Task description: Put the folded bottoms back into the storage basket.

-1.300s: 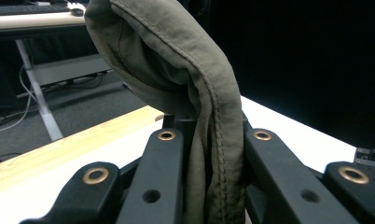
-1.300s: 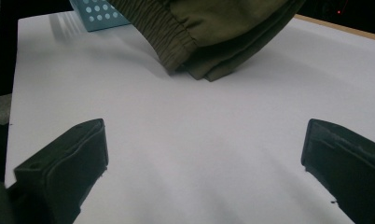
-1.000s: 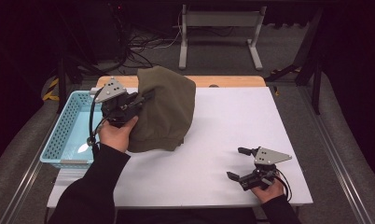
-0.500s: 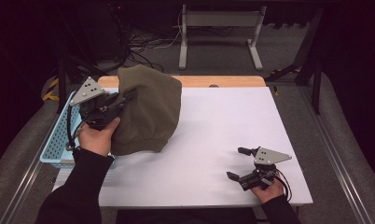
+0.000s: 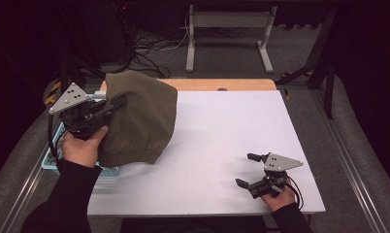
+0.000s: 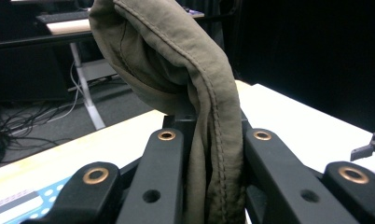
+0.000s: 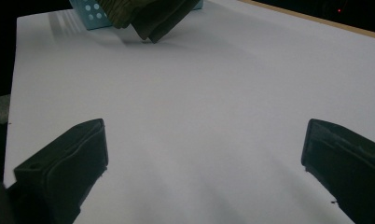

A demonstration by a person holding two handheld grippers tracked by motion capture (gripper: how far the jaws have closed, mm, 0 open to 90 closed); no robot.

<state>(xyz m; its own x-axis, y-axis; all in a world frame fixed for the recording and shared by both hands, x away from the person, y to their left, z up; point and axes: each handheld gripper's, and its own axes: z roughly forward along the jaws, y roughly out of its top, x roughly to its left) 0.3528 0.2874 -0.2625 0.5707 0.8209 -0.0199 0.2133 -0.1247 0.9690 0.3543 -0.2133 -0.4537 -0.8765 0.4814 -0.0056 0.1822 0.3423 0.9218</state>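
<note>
Left gripper (image 5: 116, 104) carried the olive garment (image 5: 142, 119) leftward.

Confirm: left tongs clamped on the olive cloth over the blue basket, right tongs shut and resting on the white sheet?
Not quite. The right tongs are open: the right gripper view shows both jaws wide apart with bare white sheet between them. The rest holds: left tongs clamp the olive cloth by the blue basket.

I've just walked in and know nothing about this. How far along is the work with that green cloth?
Done: the left gripper is clamped on a seam of the olive cloth, lifting it up.
In hand: the cloth hangs by the blue basket, its lower edge near the white table.
Left: probably setting it in the basket. The right gripper rests open.
</note>
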